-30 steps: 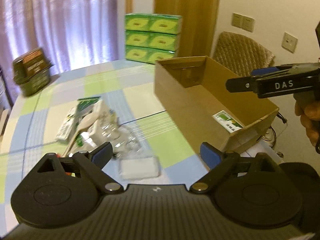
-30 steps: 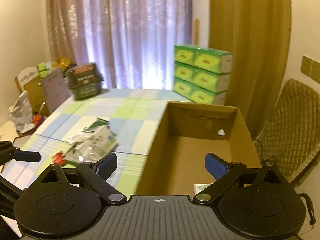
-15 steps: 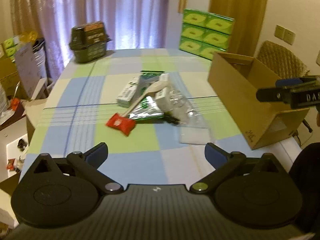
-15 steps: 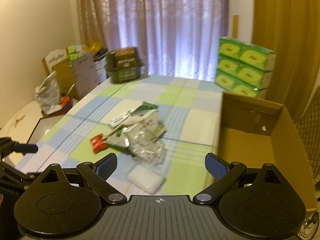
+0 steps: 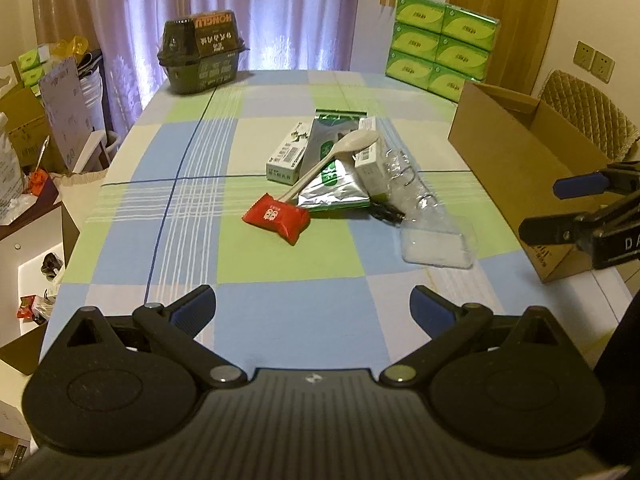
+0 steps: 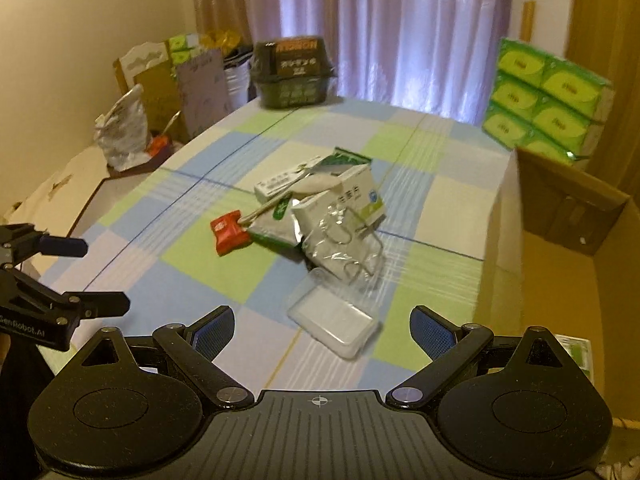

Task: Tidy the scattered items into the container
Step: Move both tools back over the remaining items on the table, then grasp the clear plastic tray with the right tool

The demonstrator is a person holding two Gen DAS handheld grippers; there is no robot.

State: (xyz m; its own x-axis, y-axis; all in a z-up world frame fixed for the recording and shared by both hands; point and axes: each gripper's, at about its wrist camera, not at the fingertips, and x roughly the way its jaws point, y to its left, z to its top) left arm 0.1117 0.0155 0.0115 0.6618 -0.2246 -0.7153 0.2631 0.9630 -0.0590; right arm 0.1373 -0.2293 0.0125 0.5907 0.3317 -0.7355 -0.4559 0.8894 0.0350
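Hovering above the near edge of the checked tablecloth [image 5: 188,216], the left gripper [image 5: 313,307] has its jaws spread wide with nothing between them. The right gripper [image 6: 322,326] is likewise wide open and empty, held over the near right part of the table beside the cardboard box [image 5: 520,152].

Items noted, all in 1 loose heap mid-table and well apart from both grippers:
- red sachet [image 5: 276,216], lying flat at the near left of the heap;
- wooden spoon [image 5: 332,160], its handle end touching the sachet, its bowl resting on a foil pouch [image 5: 332,188];
- 2 white cartons: a long carton [image 5: 288,154] left of the pouch and a second carton [image 6: 348,196] partly under a crumpled clear wrapper [image 6: 344,252];
- clear plastic tray [image 5: 438,246], nearest the right gripper.

The box stands open at the table's right edge. A green-and-white packet [image 6: 576,350] shows low inside it in the right wrist view.

Risks, as judged:
1. The heap overlaps. Lifting the pouch or a carton first would likely tip the spoon off.
2. The clear tray and wrapper are thin and slippery. A shallow pinch may buckle them or slide off.
3. The sachet lies flat, so the fingers may scrape the cloth and bunch it.
4. With both grippers near each other by the box, they could collide if they converge on 1 item.
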